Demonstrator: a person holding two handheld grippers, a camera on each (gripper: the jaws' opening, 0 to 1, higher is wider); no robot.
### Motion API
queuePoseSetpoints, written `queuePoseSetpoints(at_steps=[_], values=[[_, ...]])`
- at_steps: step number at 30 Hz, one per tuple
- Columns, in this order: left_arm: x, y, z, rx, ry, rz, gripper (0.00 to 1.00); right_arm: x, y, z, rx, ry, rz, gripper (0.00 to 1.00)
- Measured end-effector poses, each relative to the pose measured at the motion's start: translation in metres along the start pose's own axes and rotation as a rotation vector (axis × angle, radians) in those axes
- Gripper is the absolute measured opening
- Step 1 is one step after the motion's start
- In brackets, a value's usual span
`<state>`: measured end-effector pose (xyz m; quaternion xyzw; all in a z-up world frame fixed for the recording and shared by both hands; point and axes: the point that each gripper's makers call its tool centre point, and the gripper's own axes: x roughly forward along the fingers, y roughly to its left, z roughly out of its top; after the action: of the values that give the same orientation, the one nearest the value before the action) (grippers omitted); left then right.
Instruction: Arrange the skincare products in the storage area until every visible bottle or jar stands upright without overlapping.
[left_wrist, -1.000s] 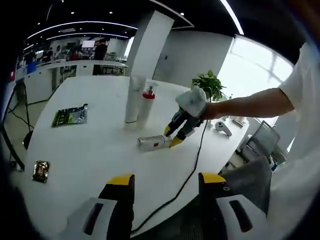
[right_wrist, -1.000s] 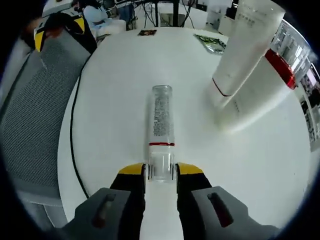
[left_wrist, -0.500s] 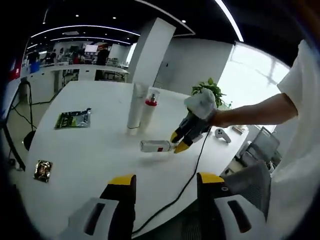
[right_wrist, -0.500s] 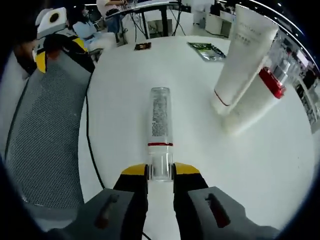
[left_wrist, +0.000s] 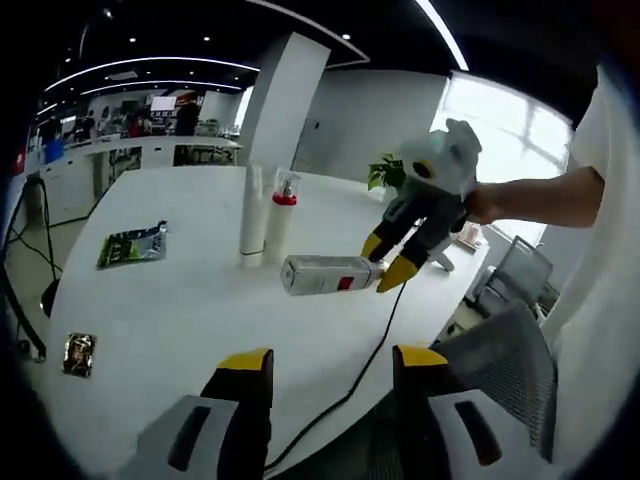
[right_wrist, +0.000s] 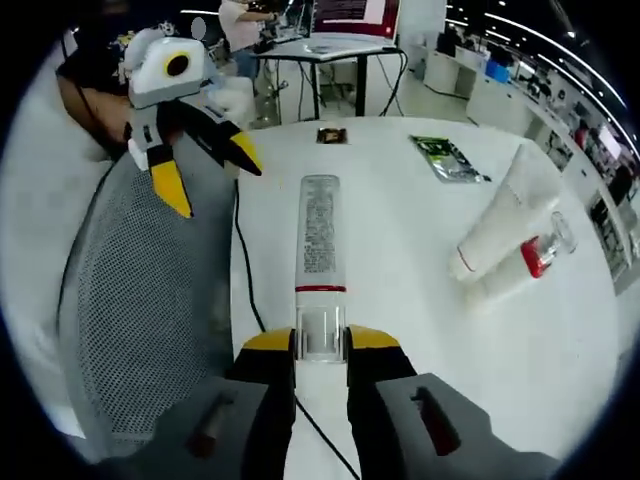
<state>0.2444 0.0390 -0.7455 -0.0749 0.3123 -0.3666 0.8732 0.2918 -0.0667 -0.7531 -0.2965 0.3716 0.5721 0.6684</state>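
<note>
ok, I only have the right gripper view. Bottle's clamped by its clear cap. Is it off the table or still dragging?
Observer: Off the table. In the left gripper view the bottle hangs level in the air above the white table, held by the right tongs.
Operator: Anything under it?
Observer: A black cable runs across the table below it.
Operator: Left tongs busy?
Observer: No, the left tongs are open and hold nothing, low at the table's near edge.
</note>
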Motion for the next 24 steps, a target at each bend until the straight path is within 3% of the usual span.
queuePoseSetpoints(at_steps=[8, 24], values=[[-0.004, -0.005, 0.005, 0.012, -0.036, -0.014, 0.50, -0.013, 0.025, 0.015, -0.033, -0.016, 0.008, 0.16], [-0.012, -0.025, 0.012, 0.126, -0.099, -0.090, 0.50, -0.031, 0.060, 0.031, -0.061, -0.020, -0.022, 0.16]])
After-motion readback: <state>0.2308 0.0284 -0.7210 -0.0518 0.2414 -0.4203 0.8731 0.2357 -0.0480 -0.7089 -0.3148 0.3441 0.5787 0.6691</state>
